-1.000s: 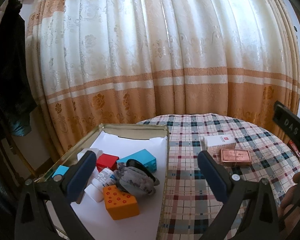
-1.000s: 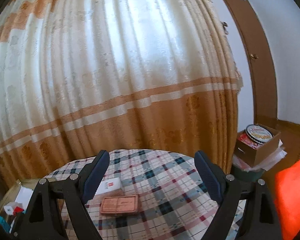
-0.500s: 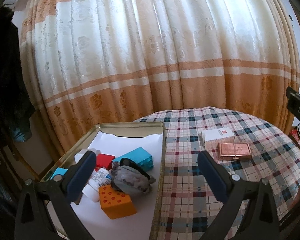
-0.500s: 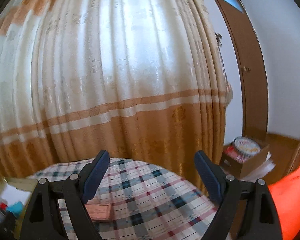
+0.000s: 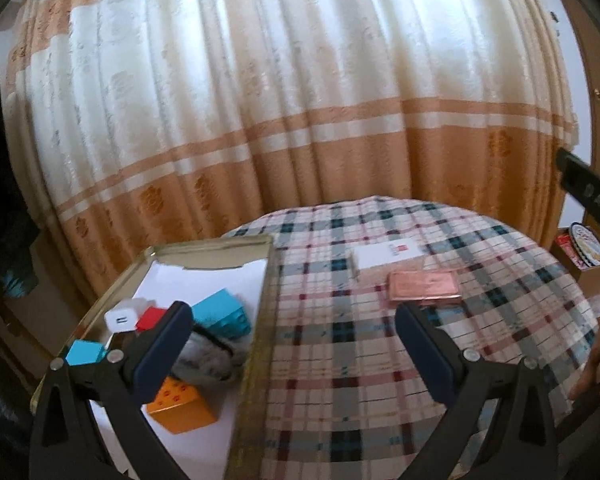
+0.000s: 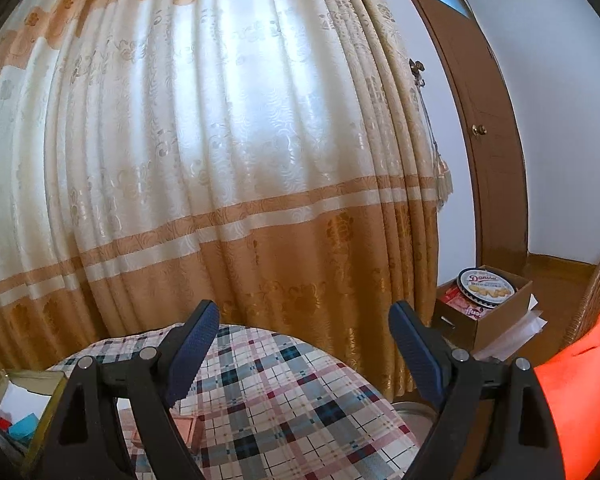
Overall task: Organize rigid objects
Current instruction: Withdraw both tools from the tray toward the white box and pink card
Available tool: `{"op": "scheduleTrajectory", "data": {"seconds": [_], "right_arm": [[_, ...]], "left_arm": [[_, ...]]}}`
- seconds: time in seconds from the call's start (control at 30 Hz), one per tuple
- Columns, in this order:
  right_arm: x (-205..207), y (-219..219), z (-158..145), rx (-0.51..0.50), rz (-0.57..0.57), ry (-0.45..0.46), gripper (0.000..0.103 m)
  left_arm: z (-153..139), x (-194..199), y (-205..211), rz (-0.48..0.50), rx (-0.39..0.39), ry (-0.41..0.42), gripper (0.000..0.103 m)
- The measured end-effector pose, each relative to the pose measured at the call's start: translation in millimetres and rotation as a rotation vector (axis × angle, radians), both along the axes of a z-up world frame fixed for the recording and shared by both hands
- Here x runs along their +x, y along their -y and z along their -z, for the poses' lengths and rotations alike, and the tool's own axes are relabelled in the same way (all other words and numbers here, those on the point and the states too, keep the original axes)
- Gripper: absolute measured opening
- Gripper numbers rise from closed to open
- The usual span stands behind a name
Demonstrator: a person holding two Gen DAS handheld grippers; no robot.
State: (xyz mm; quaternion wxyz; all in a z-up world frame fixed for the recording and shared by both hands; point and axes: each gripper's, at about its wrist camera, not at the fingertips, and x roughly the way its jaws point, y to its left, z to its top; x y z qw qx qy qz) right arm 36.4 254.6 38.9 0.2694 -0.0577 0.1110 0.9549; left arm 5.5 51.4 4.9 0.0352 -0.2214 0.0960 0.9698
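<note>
A gold metal tray (image 5: 204,245) lined with white paper sits at the table's left and holds a teal box (image 5: 222,312), a red block (image 5: 151,317), a white charger (image 5: 123,316), an orange box (image 5: 182,402) and a grey bundle (image 5: 208,360). A white box (image 5: 388,255) and a copper-pink box (image 5: 422,285) lie on the checked tablecloth (image 5: 340,360). My left gripper (image 5: 290,354) is open and empty above the tray's right rim. My right gripper (image 6: 302,356) is open and empty, raised over the table's right side; the copper-pink box (image 6: 188,428) shows behind its left finger.
A patterned curtain (image 5: 300,120) hangs right behind the round table. A cardboard box with a biscuit tin (image 6: 486,286) stands on the floor at the right, near a wooden door (image 6: 476,132). An orange cushion (image 6: 580,400) lies on a wicker chair at the right edge.
Both grippers have tilted upward and pulled back, so more curtain shows. The right view has swung right, away from the two boxes. Both stay open and empty.
</note>
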Motion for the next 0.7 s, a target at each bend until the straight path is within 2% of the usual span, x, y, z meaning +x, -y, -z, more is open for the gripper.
{"op": "scheduleTrajectory", "data": {"seconds": [0.13, 0.27, 0.43, 0.7], "right_arm": [[1, 0, -2, 0.019, 0.004, -0.006, 0.088], [0, 0, -4, 0.089, 0.029, 0.009, 0.088], [1, -13, -1, 0.024, 0.027, 0.009, 0.088], [-4, -12, 3, 0.013, 0.005, 0.041, 0.089]], "left_arm": [[2, -6, -8, 0.026, 0.017, 0.039, 0.103], [5, -11, -16, 0.033, 0.002, 0.070, 0.103], [5, -14, -21, 0.038, 0.012, 0.077, 0.103], [11, -33, -37, 0.068, 0.044, 0.145, 0.102]]}}
